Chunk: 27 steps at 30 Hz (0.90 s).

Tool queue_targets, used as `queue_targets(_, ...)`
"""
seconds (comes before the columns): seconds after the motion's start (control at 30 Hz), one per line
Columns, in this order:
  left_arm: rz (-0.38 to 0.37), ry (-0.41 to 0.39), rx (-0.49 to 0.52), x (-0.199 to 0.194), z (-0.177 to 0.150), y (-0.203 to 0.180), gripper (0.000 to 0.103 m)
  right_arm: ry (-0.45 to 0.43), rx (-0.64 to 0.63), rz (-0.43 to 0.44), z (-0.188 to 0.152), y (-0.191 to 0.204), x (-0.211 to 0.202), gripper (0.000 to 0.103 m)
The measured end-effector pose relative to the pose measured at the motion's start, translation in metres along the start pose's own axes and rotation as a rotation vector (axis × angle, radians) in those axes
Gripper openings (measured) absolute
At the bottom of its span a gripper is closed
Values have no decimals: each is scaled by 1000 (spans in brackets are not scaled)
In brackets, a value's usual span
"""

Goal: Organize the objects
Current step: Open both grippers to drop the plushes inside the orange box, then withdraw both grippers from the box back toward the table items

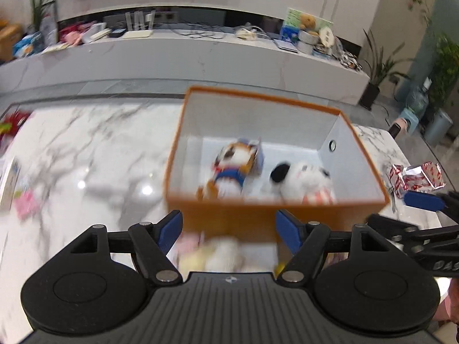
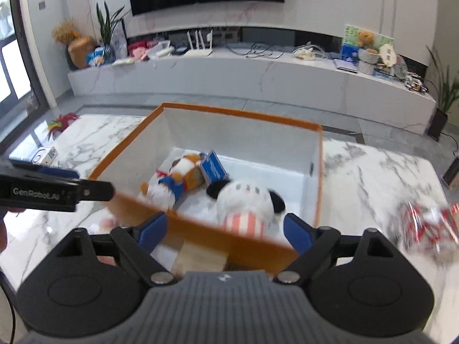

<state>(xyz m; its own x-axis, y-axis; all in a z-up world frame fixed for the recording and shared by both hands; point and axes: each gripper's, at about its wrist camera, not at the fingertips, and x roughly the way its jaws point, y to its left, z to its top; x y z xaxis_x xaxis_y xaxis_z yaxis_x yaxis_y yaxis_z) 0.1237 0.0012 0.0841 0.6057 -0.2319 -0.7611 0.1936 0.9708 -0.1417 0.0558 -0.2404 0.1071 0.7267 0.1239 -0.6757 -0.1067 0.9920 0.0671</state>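
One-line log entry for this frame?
left claw: open, empty | right claw: open, empty | orange box: cat plush, panda plush inside

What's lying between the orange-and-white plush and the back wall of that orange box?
A small blue carton leans by the orange-and-white plush; beyond it, bare white floor to the orange box wall, clearest in the right wrist view.

1. Table (image 2: pixel 373 172): polished white marble look with grey veins, glossy, mirrors the ceiling lights.
2. Box (image 1: pixel 287 218): orange outside, matt white inside, smooth; probably rigid cardboard, though blur hides the edges.
3. Plush toys (image 2: pixel 246 203): soft fuzzy cloth.
4. Left gripper (image 1: pixel 229 229): matt black plastic arms, blue pads, small shiny metal pivot pins, ribbed grey housing.
5. Wrappers (image 1: pixel 416 177): crinkled foil, shiny.
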Motion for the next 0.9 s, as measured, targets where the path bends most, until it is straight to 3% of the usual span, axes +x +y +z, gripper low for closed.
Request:
queue_targets(0.23, 81, -36, -75, -12, -71, 29, 85, 5, 108, -65, -80, -16, -30, 92)
queue_targets(0.43, 112, -47, -75, -6, -102, 52, 85, 62, 177, -83, -132, -28, -20, 94)
queue_targets(0.9, 154, 6, 66, 32, -120, 56, 85, 86, 150, -95, -147, -32, 2, 95)
